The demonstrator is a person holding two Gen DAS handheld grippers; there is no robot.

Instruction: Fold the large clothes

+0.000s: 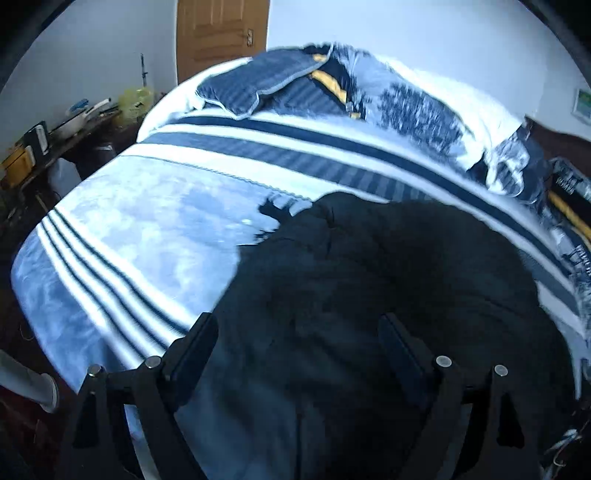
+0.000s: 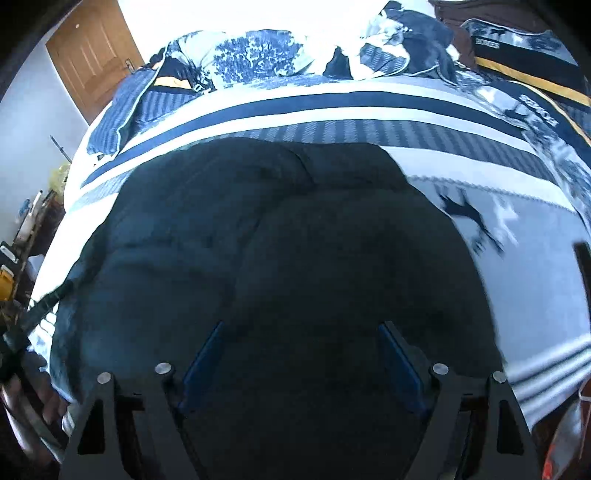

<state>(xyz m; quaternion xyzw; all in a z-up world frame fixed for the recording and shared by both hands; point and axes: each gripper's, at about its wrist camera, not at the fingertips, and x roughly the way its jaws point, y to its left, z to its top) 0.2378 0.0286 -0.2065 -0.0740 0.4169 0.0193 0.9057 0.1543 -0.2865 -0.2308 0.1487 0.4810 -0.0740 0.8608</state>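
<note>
Item: dark garment (image 2: 280, 240), lying on the striped blue-and-white bedspread (image 1: 122, 236), directly below and ahead of both my grippers. Left gripper (image 1: 299, 354): jaws wide apart, nothing between them. Right gripper (image 2: 301, 354): jaws spread, empty. Pillows (image 1: 255, 81) farther ahead.

A padded jacket (image 2: 280, 236) lies on the bed (image 1: 122, 236), at its near edge. Beyond the jacket, at the bed's far end, lie a pillow (image 1: 255, 83) and a heaped quilt (image 1: 417, 107). Left of the bed stands a cluttered side table (image 1: 62, 136), with a door (image 1: 221, 33) behind it.
</note>
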